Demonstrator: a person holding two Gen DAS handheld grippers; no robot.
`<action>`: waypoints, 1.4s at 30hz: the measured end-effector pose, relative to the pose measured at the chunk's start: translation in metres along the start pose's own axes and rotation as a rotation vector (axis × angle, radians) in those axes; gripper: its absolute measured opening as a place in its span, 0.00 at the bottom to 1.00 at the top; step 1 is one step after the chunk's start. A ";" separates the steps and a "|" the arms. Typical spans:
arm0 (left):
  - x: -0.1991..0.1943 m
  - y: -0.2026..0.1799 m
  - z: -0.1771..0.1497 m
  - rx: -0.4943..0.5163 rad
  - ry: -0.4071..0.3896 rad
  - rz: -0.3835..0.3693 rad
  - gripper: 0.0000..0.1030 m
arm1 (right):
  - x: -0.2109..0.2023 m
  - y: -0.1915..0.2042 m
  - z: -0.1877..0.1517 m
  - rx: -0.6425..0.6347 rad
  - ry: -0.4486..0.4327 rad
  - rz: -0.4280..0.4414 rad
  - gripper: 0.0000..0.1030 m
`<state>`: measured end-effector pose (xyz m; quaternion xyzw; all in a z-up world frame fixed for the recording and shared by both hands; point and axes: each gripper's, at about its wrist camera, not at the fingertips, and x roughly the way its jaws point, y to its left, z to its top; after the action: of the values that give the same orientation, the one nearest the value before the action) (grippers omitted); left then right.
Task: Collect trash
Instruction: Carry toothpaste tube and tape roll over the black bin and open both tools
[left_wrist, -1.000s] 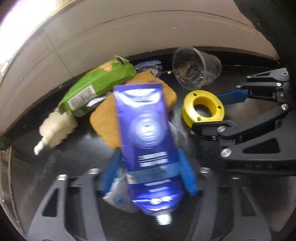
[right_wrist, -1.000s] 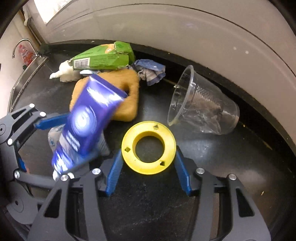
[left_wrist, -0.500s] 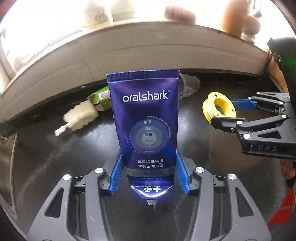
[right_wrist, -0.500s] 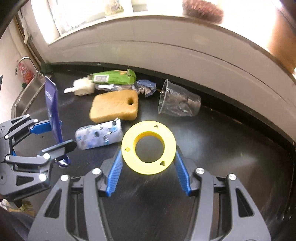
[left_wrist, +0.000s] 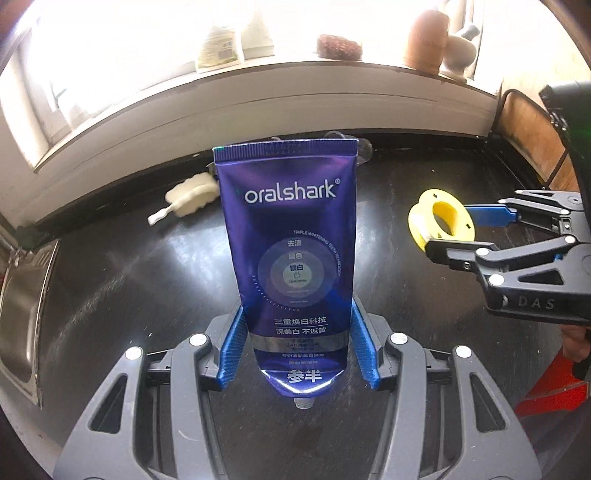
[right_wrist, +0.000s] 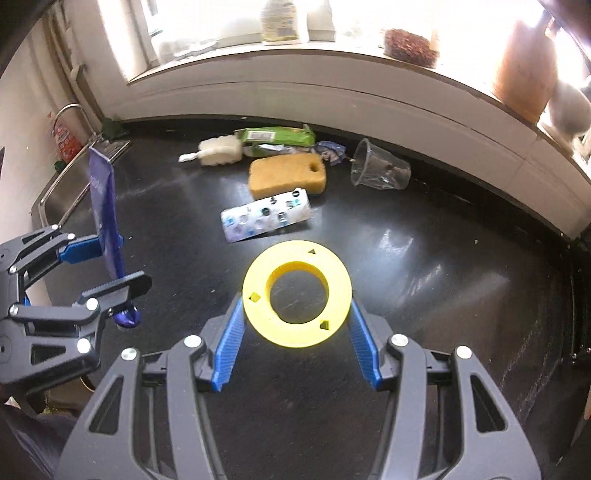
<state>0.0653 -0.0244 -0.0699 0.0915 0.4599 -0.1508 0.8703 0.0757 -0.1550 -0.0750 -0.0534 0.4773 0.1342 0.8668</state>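
The toothpaste tube (left_wrist: 291, 258) is glossy purple with white "oralshark" print, its cap missing, standing upright in the centre of the left wrist view. The left gripper (left_wrist: 299, 343) clamps its lower part between half-closed blue pads. The right gripper (right_wrist: 295, 339) grips a yellow ring (right_wrist: 295, 293) the same way. Compared with one second ago, both are lifted above the black counter (right_wrist: 424, 277), and the sponge (right_wrist: 286, 177) and clear cup (right_wrist: 380, 171) lie farther away.
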 end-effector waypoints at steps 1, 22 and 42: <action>-0.003 0.004 -0.002 -0.006 -0.003 0.003 0.49 | -0.002 0.003 -0.001 -0.002 -0.004 0.000 0.52; -0.118 0.170 -0.142 -0.369 -0.025 0.333 0.49 | 0.000 0.247 0.034 -0.418 -0.033 0.297 0.52; -0.158 0.297 -0.414 -0.839 0.139 0.439 0.49 | 0.081 0.573 -0.087 -0.888 0.309 0.607 0.52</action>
<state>-0.2350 0.4058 -0.1650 -0.1629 0.5081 0.2418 0.8105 -0.1166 0.3898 -0.1698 -0.2926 0.4906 0.5564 0.6035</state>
